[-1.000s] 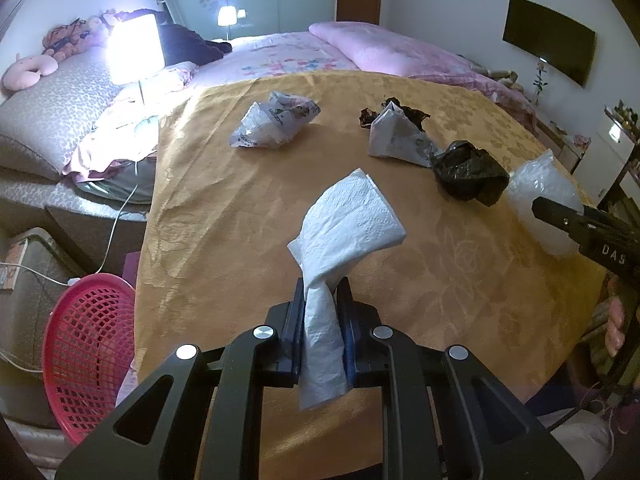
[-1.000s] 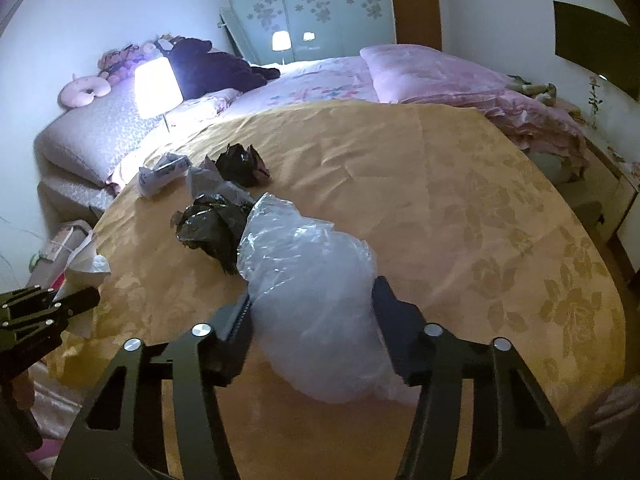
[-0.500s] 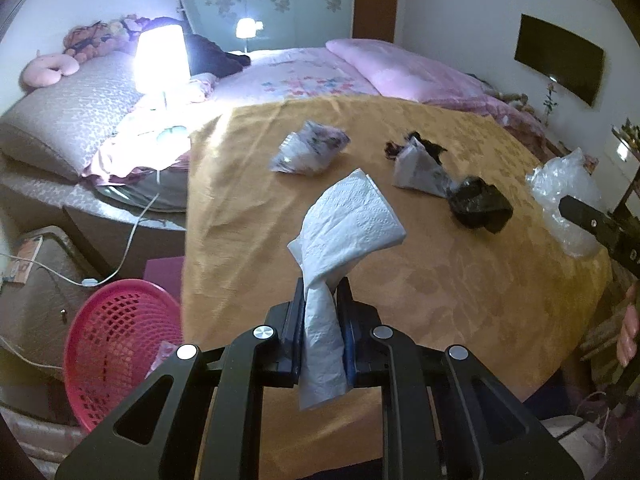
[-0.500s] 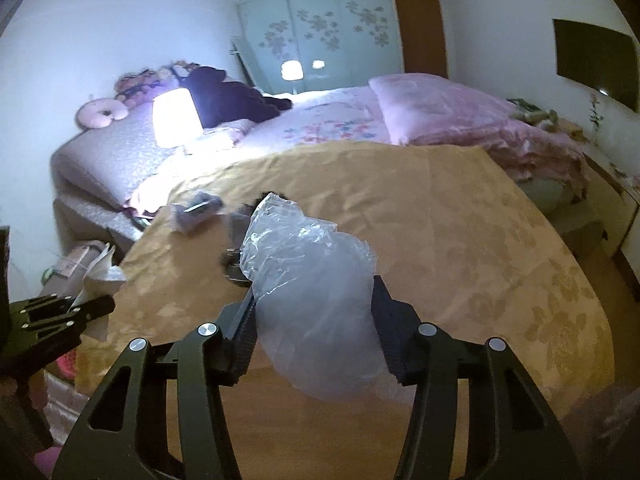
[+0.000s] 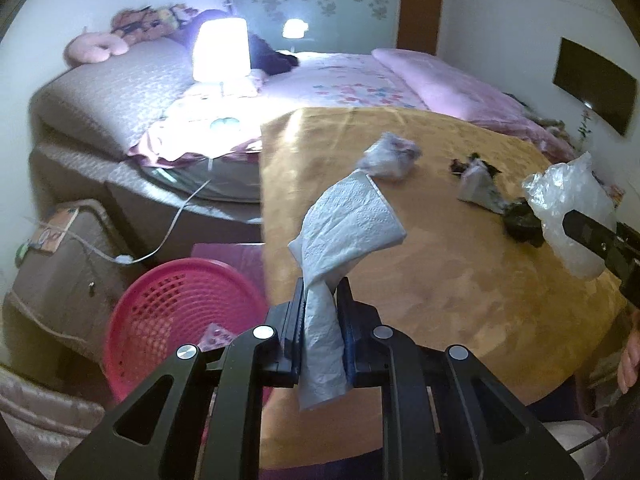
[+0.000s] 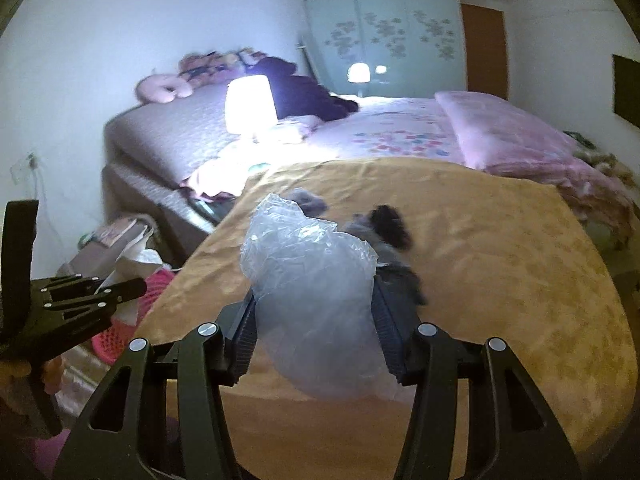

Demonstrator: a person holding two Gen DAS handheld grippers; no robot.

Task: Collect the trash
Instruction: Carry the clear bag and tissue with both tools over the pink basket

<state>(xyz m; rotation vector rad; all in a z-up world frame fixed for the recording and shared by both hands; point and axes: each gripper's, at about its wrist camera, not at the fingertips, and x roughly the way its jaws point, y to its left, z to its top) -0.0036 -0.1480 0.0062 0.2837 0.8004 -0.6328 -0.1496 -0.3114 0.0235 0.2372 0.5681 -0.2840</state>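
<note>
My left fingers pinch a white tissue (image 5: pixel 344 232) above the pink basket (image 5: pixel 160 296); my right clamp a crumpled clear bag (image 6: pixel 316 280).

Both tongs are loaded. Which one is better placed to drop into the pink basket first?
Left. The left tongs grip the tissue close beside the pink basket; the right tongs hold the clear plastic bag over the table, farther away.

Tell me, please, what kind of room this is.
Most likely a home bedroom: a bed with a pink floral cover, a lit lamp beside soft toys, and a sliding wardrobe behind.
</note>
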